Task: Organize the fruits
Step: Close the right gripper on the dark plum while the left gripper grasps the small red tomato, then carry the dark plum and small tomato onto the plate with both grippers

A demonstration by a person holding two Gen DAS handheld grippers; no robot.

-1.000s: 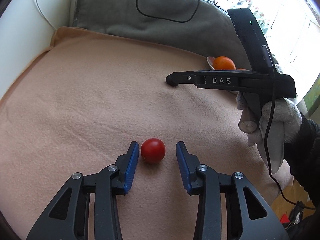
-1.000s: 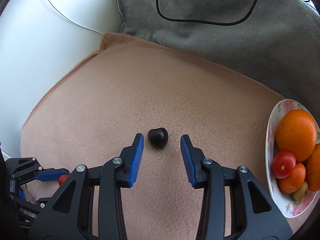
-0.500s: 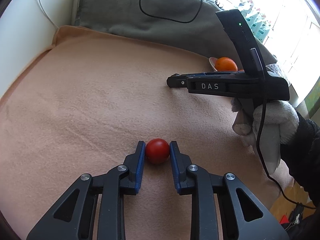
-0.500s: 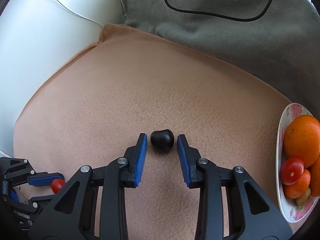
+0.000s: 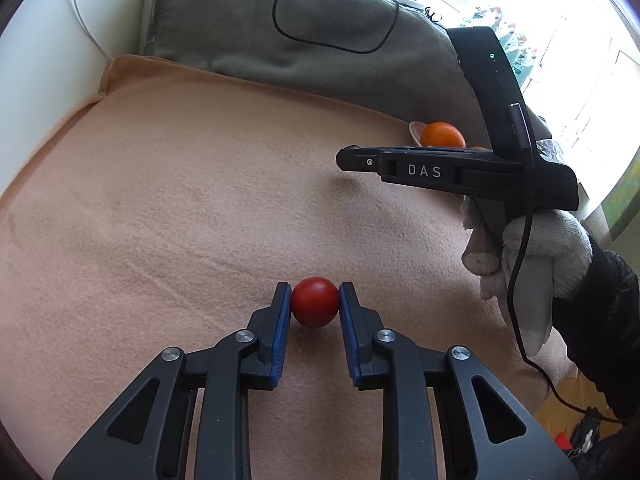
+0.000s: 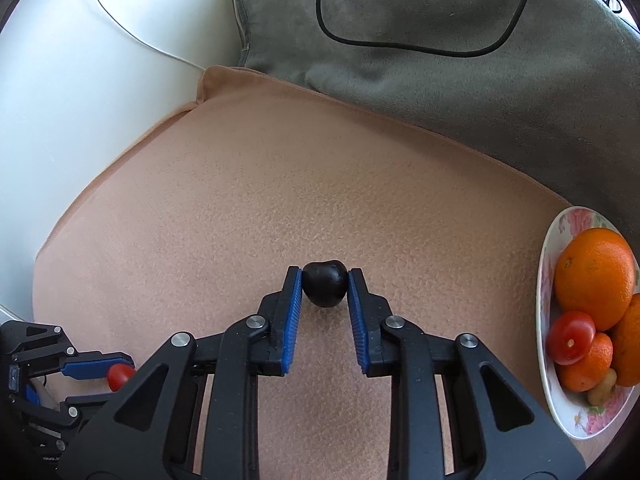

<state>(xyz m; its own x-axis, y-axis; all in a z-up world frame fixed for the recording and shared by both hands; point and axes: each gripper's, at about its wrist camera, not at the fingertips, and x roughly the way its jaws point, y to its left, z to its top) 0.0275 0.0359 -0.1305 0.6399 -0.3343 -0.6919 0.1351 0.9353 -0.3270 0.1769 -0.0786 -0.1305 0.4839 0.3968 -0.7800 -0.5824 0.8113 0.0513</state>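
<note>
Peach blanket [image 6: 240,200]; grey cushion [image 6: 440,92] behind, black cable [image 6: 400,46] on it.

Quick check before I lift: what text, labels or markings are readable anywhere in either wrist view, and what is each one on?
"DAS": white letters on the side of the right gripper, seen from the left wrist view.
Nothing else reads: the flowered plate carries only a floral pattern, and the objects by the window are too blown out and small to read.

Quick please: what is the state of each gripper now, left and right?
Left gripper: closed on the red tomato, which sits on the peach blanket.
Right gripper: closed on the dark fruit.
</note>
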